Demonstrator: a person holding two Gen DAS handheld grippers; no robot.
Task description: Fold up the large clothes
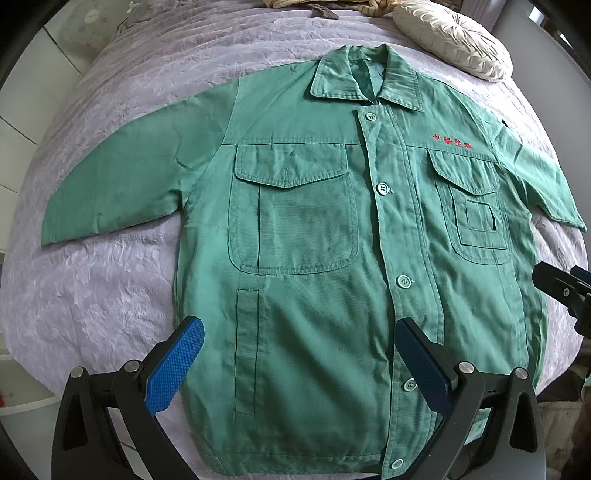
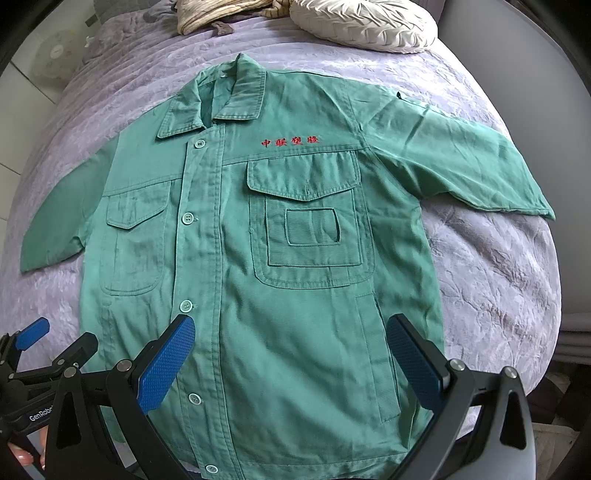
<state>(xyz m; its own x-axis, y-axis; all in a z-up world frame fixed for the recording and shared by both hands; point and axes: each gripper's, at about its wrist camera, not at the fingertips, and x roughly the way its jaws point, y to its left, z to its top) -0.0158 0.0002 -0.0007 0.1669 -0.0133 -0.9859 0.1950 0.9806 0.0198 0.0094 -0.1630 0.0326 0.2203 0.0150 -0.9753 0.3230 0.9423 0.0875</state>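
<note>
A green work jacket (image 1: 314, 240) (image 2: 258, 258) lies flat and buttoned on the bed, collar far, hem near me, both sleeves spread out to the sides. Red embroidered characters (image 2: 290, 141) sit above one chest pocket. My left gripper (image 1: 301, 332) hovers open above the lower half of the jacket, its blue pads (image 1: 177, 365) wide apart with nothing between them. My right gripper (image 2: 291, 328) is open too, over the lower part on the side of the red lettering. Each gripper shows at the edge of the other's view: the right gripper (image 1: 565, 291), the left gripper (image 2: 33, 336).
The bed has a lilac textured bedspread (image 1: 110, 295) (image 2: 498, 277). A round cream cushion (image 1: 454, 37) (image 2: 362, 24) and some bunched striped fabric (image 2: 214, 14) lie at the head end. A person's fingers (image 2: 20, 458) hold the left gripper's handle.
</note>
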